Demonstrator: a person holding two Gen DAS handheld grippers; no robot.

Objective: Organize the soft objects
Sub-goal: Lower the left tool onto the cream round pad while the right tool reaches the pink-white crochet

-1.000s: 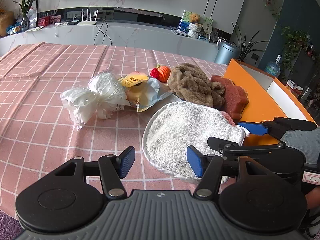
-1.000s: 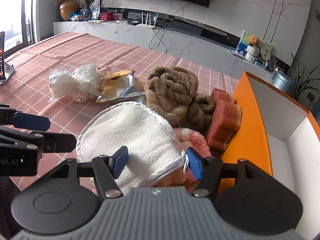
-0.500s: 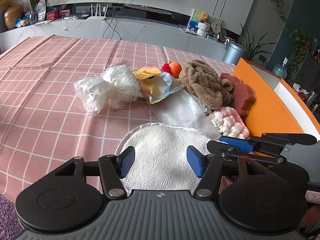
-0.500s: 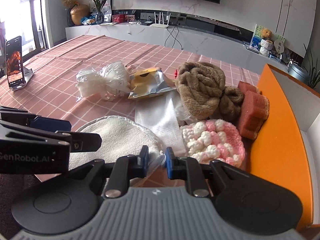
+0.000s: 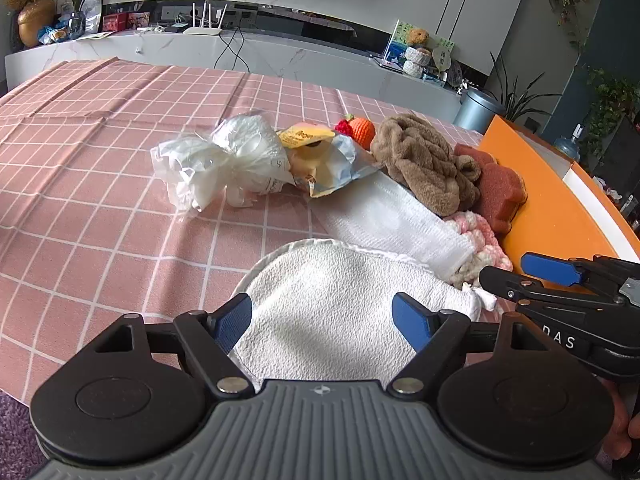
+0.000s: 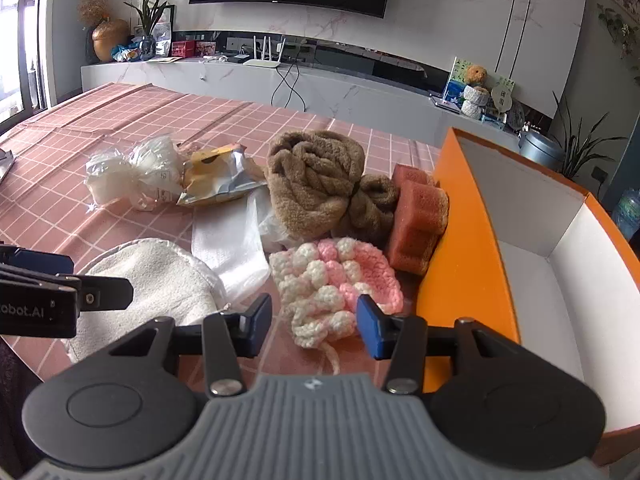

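Observation:
A white terry mitt (image 5: 332,300) lies flat at the table's near edge. My left gripper (image 5: 324,316) hovers over it with its jaws opening wide; the pads do not touch the cloth. My right gripper (image 6: 314,324) is also opening. The near end of a pink-and-white crochet piece (image 6: 332,276) lies between its tips, unpressed. The mitt (image 6: 160,280) sits to the left of that gripper. Behind are a folded white cloth (image 6: 228,240), a brown towel (image 6: 316,180) and a red-brown sponge (image 6: 416,220). The right gripper (image 5: 552,276) shows at the right of the left wrist view.
An orange box (image 6: 460,240) with a white inside stands open at the right, against the sponge. Farther back lie a knotted clear plastic bag (image 5: 224,160), a yellow snack packet (image 5: 316,160) and an orange crochet toy (image 5: 362,130). A pink checked cloth (image 5: 100,200) covers the table.
The mitt was dragged off the pile toward the near edge, uncovering the crochet piece and white cloth. The right gripper, shut on the mitt's edge, let go. Both jaws have widened.

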